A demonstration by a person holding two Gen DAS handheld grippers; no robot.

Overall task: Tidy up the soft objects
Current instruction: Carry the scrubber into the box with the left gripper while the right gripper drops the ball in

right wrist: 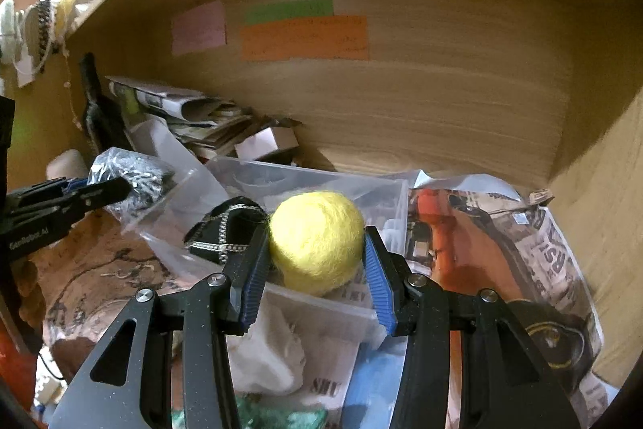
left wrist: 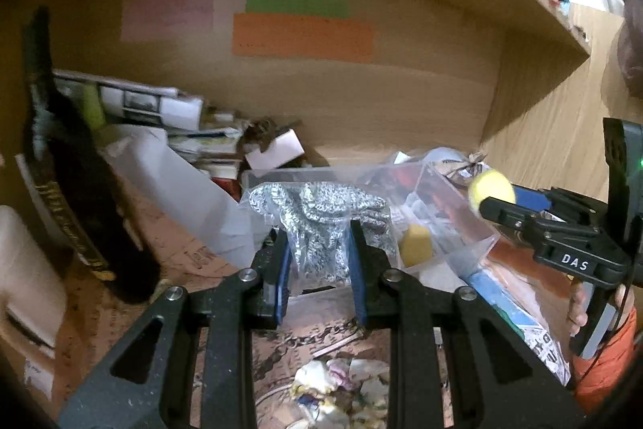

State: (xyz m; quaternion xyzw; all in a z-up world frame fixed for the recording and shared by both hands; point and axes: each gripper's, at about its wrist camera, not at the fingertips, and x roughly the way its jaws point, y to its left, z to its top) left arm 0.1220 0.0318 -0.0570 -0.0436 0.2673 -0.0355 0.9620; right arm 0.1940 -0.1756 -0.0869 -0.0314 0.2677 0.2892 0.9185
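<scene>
My left gripper (left wrist: 319,232) is shut on a clear plastic bag of black-and-white knit fabric (left wrist: 321,216) and holds it over a clear plastic bin (left wrist: 462,224). The bag also shows in the right wrist view (right wrist: 132,179), at the left gripper's tip. My right gripper (right wrist: 317,240) is shut on a fuzzy yellow ball (right wrist: 317,240) above the same bin (right wrist: 305,179). The ball shows in the left wrist view (left wrist: 492,189) at the right gripper's tip. A small yellow sponge piece (left wrist: 416,246) lies in the bin. A black item with a silver chain (right wrist: 225,228) lies in the bin too.
All this is inside a wooden shelf compartment with coloured notes (left wrist: 301,35) on the back wall. A stack of papers and booklets (left wrist: 160,107) fills the back left. A dark bottle (left wrist: 76,196) leans at the left. Newspapers (right wrist: 522,248) lie at the right. Crumpled paper (left wrist: 341,388) lies below.
</scene>
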